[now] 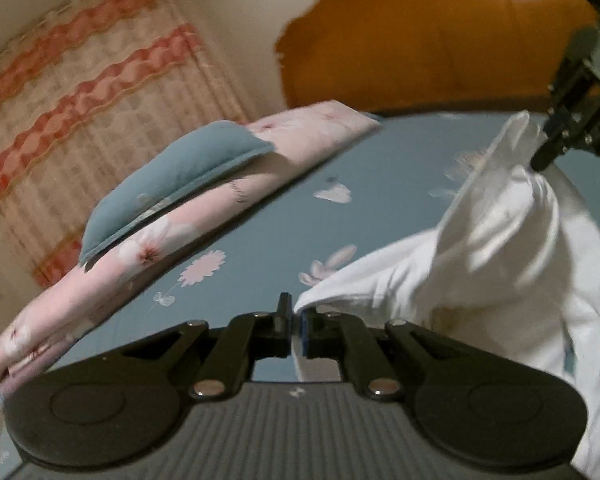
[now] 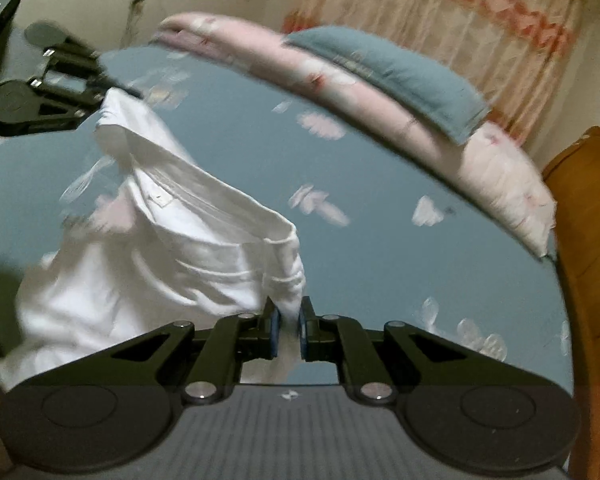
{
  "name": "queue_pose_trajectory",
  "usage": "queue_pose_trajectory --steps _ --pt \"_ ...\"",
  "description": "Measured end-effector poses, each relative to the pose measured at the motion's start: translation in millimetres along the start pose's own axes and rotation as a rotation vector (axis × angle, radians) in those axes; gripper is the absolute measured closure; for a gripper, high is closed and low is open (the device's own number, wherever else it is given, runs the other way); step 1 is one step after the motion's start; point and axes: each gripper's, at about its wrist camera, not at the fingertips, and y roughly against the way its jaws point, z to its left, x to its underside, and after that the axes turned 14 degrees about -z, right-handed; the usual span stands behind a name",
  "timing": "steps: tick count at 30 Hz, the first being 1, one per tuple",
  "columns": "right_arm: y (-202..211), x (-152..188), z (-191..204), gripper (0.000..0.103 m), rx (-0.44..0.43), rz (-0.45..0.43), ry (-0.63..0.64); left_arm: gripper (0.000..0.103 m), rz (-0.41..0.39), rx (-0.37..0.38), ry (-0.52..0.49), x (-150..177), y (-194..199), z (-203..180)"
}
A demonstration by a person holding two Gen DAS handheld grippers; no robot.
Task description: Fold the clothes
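The shirt [image 2: 172, 240] hangs above the bed [image 2: 380, 216], strung between the two grippers. The right hand-held gripper [image 2: 288, 328] pinches one end of it; the left hand-held gripper [image 1: 294, 332] pinches the other end, and in the right wrist view it sits at the far left. Beyond the shirt, a folded quilt [image 1: 204, 220] lies along the far edge of the bed, with a pillow [image 1: 172, 176] on top of it. Behind the quilt hangs a curtain [image 1: 80, 100]. A headboard [image 1: 420, 40] stands at the bed's end, to the right of the quilt.
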Motion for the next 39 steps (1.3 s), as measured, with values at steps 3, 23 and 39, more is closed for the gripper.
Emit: queue_pose_trajectory --steps 3,23,39 --pt "-12 -12 -12 0.094 0.048 -0.039 -0.045 0.100 0.025 -0.031 0.089 1 -15 19" --pt "-225 11 -79 0.094 0.262 0.099 -0.189 0.099 0.268 -0.081 0.270 71 -181 36" --pt "-260 56 -78 0.075 0.236 0.210 -0.286 0.071 0.420 -0.040 0.278 120 -232 14"
